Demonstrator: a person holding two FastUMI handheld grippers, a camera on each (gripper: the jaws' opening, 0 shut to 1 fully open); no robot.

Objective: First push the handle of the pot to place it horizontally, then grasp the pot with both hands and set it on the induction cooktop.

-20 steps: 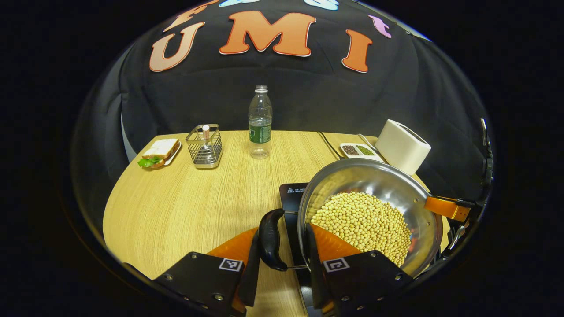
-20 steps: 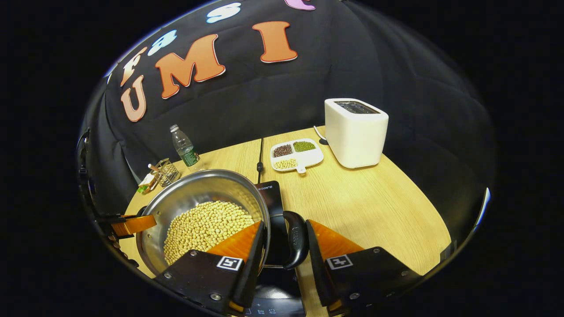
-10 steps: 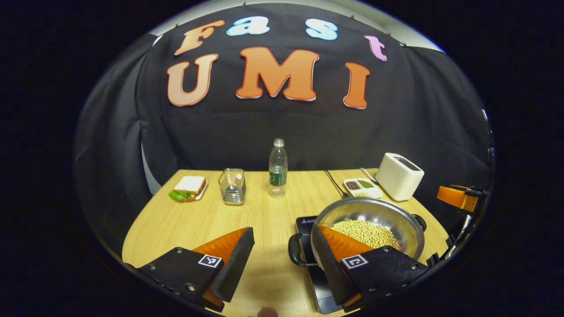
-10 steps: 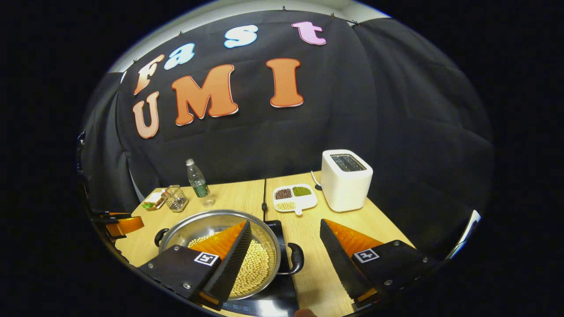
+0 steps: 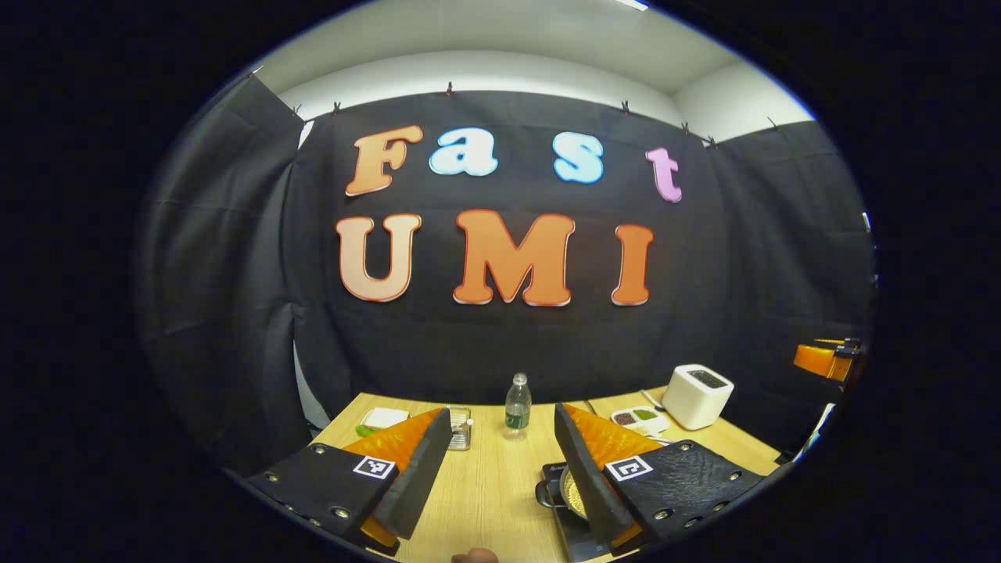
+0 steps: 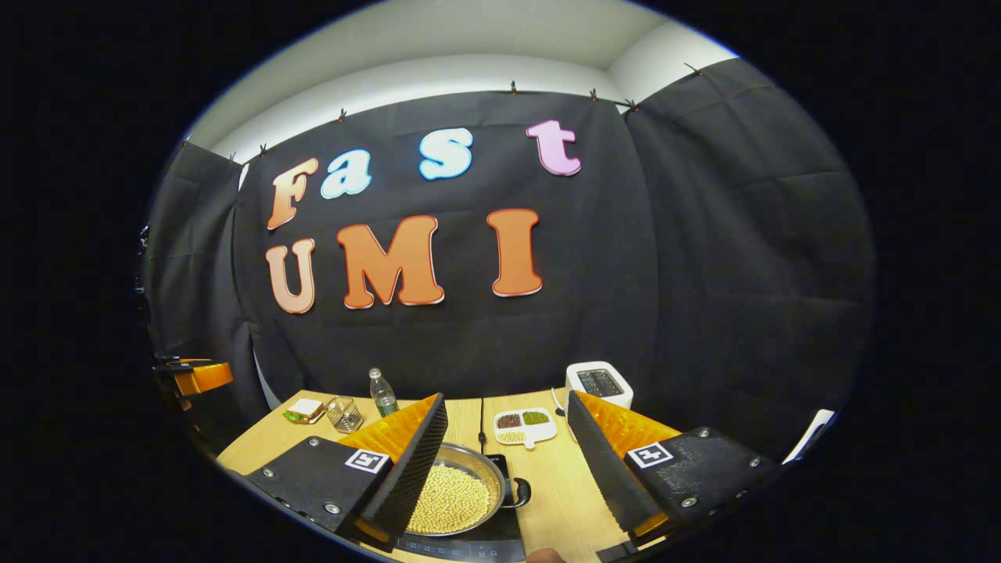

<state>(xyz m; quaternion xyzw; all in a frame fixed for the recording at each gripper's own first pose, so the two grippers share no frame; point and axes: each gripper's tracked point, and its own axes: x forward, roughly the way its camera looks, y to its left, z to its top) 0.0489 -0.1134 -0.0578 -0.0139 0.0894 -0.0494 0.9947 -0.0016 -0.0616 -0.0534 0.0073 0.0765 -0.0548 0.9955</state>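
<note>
Steel pot (image 6: 457, 496), round and shiny, sits on the flat black cooktop (image 6: 469, 547) near the front edge of the pale wood-grain surface (image 6: 559, 500). Small yellow beans (image 6: 450, 500) fill its bottom. One black loop handle (image 6: 518, 493) sticks out level on its right side; in the left gripper view the other handle (image 5: 543, 493) shows at the pot's left.

Both tools are raised above the front edge and hold nothing. The left tool (image 5: 500, 469) stands wide, its ribbed black pads well apart. The right tool (image 6: 507, 461) stands wide too, its left finger (image 6: 407, 461) crossing in front of the pot's rim.

Toward the back edge stand a clear plastic bottle (image 6: 382, 393) and a wire basket (image 6: 344, 414), with a sandwich (image 6: 303, 410) on a plate near the back left corner. A white divided tray (image 6: 524, 426) holds dark, green and pale grains in separate compartments, just in front of a boxy white toaster (image 6: 598, 381) at the back right. A black cord (image 6: 481, 418) runs from the cooktop toward the back edge.
</note>
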